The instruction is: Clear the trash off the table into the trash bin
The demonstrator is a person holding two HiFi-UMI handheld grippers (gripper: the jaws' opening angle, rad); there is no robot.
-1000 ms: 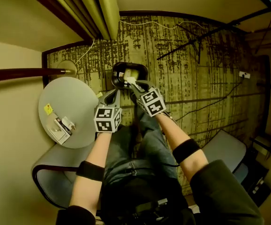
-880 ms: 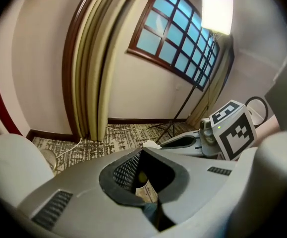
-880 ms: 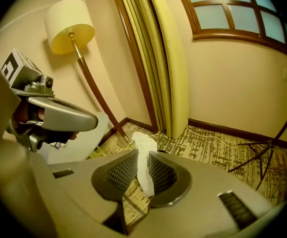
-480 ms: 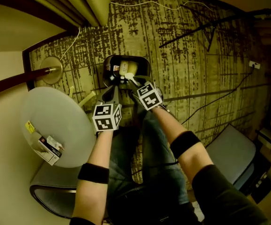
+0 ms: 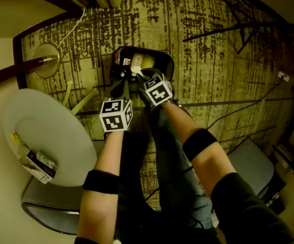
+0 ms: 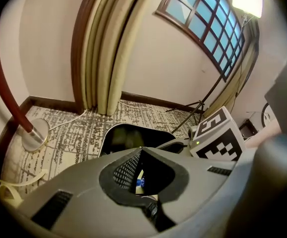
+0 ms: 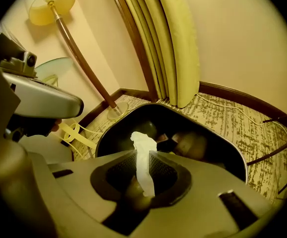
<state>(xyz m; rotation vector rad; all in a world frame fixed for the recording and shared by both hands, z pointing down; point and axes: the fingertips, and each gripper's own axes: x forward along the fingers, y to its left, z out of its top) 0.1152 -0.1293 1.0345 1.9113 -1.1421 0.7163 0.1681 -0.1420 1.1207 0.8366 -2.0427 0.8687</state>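
On the left, the round table (image 5: 50, 128) carries a small carton (image 5: 37, 165) at its near edge, so more trash seems to wait there. Just right of the table, pale strap loops (image 5: 80, 101) lie on the carpet near the floor lamp base (image 5: 46, 60). Next comes the left gripper (image 5: 118, 87), its jaws pressed fully together, pointing down at the near rim of the trash bin (image 5: 168, 60). Right beside it, the right gripper (image 7: 142, 153) hangs over the bin's mouth. It has a twist of white tissue (image 7: 144, 167) pinched upright between its pads. Those jaws have just been opening a little, yet the tissue sits between them, touching both.

The step in hand looks like the drop. To do it well, I would keep the tips above the dark middle of the bin, well inside the rim. Then I would spread the jaws plainly wider, since light tissue may cling to one pad; a small shake should free it. The left gripper is best kept off the rim so the bin is not nudged.

A blue and pale speck shows in the gap behind the left gripper's closed pads. I cannot tell whether it is a held scrap or something lying beyond. The bin's contents are dim shapes, and the carton's print is too small to read
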